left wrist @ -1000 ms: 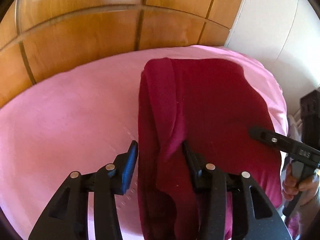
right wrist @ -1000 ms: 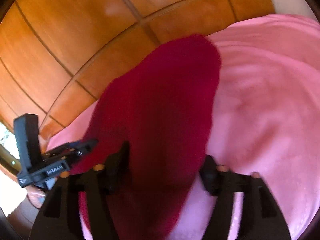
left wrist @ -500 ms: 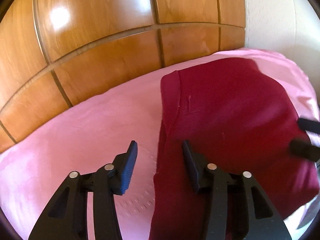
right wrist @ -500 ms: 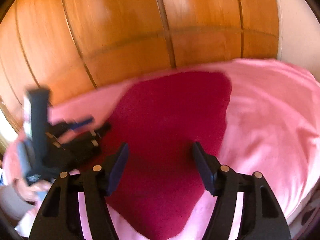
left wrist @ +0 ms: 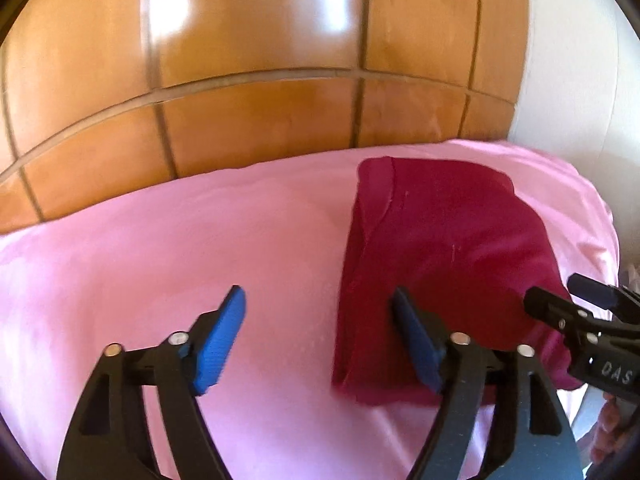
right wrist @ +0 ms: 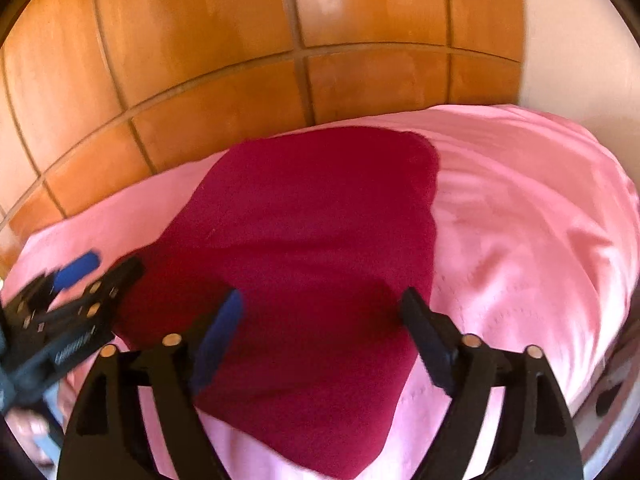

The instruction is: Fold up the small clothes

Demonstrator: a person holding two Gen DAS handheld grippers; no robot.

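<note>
Item: dark red knit garment (left wrist: pixel 448 264), folded into a rough rectangle, lying on pink bedsheet (left wrist: pixel 168 256). Left gripper (left wrist: pixel 316 340) and right gripper (right wrist: pixel 320 336): jaws wide apart, empty. Step: fold apparently laid. Next: likely smoothing or re-gripping an edge.

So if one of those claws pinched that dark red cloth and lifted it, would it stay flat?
Probably not: the dark red cloth is soft, folded fabric, so it would likely droop and unfold. It looks light. Pushed, it may bunch up on the pink sheet.
</note>
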